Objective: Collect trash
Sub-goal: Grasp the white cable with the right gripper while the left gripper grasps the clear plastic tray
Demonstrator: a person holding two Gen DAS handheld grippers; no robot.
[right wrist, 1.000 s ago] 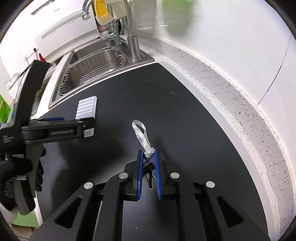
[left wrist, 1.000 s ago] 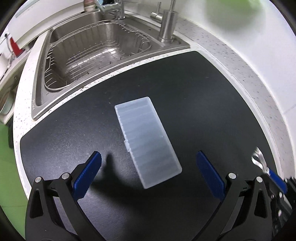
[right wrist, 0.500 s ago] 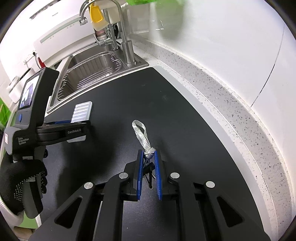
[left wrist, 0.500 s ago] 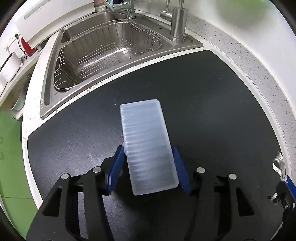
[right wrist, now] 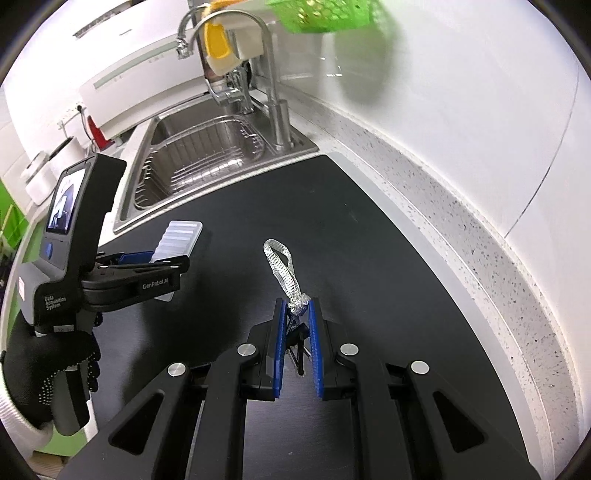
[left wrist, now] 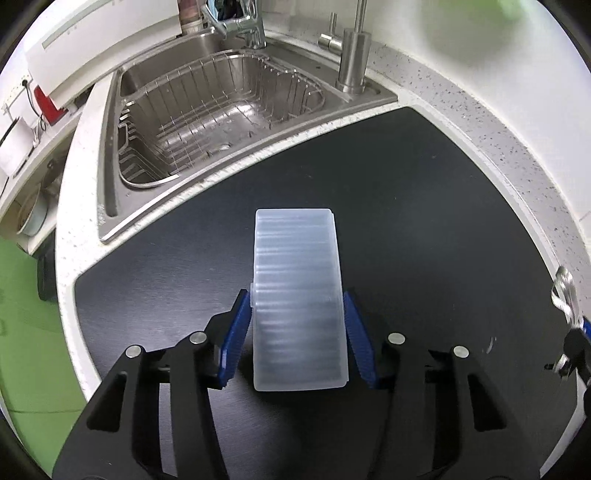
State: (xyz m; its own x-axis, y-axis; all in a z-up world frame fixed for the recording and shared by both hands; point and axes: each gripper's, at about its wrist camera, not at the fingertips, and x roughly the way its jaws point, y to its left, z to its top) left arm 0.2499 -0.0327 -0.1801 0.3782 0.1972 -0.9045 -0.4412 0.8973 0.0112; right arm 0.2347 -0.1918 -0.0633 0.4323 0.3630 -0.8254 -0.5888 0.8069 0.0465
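Note:
A translucent ribbed plastic box (left wrist: 295, 266) sticks out forward between the blue pads of my left gripper (left wrist: 297, 306), which is shut on its long sides. In the right wrist view the same box (right wrist: 181, 236) tilts up over the black mat (right wrist: 369, 240) in the left gripper (right wrist: 162, 262), which a gloved hand (right wrist: 55, 369) holds. My right gripper (right wrist: 296, 306) is shut on the knot of a silver braided cord loop (right wrist: 280, 266), and the loop stands up ahead of the pads. That cord (left wrist: 563, 291) shows at the right edge of the left wrist view.
A steel sink (left wrist: 221, 110) with a wire basket inside lies beyond the mat, with faucets (right wrist: 273, 92) at its back. A speckled white counter rim (right wrist: 461, 240) and a wall bound the right side. A green basket (right wrist: 321, 14) hangs high on the wall.
My left gripper went from wide open around the box to shut on it, and the box now lies straight between the pads. Both grippers have risen a little; the right keeps the cord.

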